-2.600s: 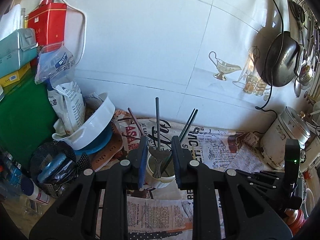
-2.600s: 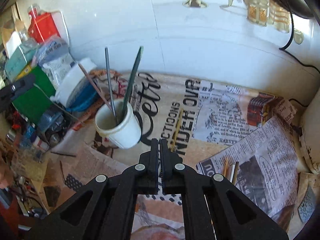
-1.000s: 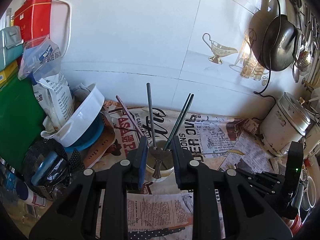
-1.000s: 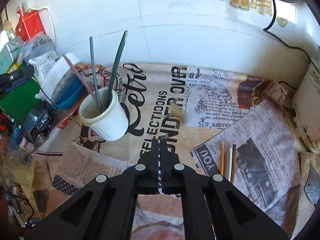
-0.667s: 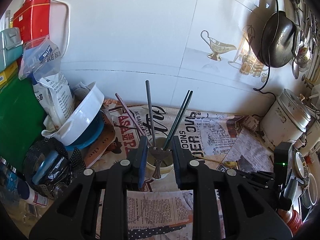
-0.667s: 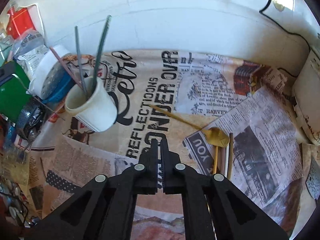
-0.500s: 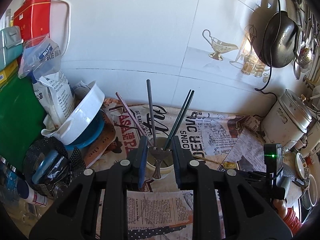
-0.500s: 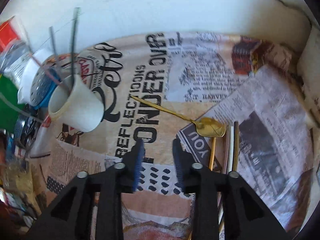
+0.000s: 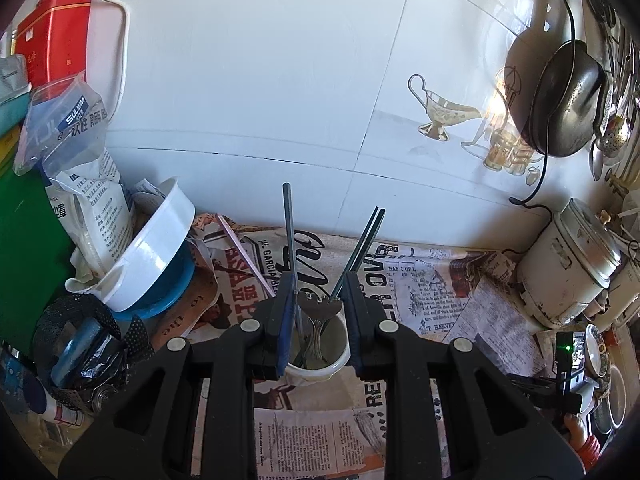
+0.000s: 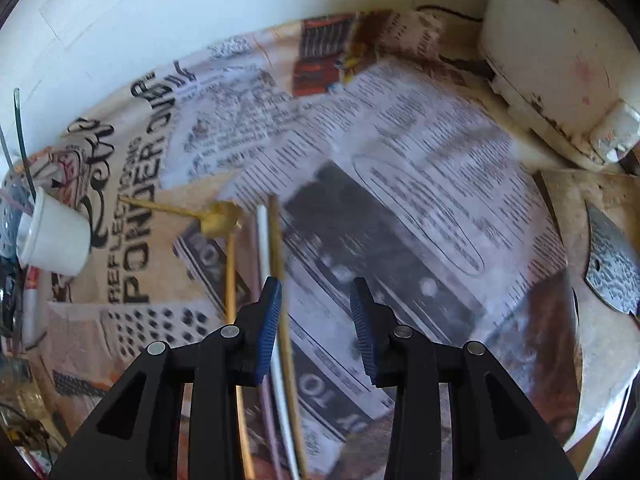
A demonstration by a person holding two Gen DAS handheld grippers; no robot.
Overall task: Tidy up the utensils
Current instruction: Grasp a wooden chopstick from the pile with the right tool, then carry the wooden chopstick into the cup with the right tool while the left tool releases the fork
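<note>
My left gripper [image 9: 319, 304] is shut on a metal fork [image 9: 318, 314], holding it tines up over a white cup [image 9: 320, 360] that holds dark chopsticks [image 9: 362, 246] and a grey stick [image 9: 289, 232]. My right gripper [image 10: 316, 308] is open and empty, low over the newspaper. Loose sticks lie by its left finger: a tan one [image 10: 280, 280], a white one [image 10: 264, 248] and a gold one [image 10: 230, 276]. A gold spoon [image 10: 218, 218] lies beyond them. The cup also shows at the left of the right wrist view [image 10: 52, 240].
A white bowl [image 9: 156, 252] on a blue plate, food bags and a red tin crowd the left. A rice cooker [image 9: 568, 268] stands at the right, also seen in the right wrist view [image 10: 560, 48]. Newspaper [image 10: 400, 184] covers the counter. A tiled wall is behind.
My right gripper let the gold spoon drop onto the newspaper, swung right and down toward the loose sticks, and opened. My left gripper still holds the fork over the cup.
</note>
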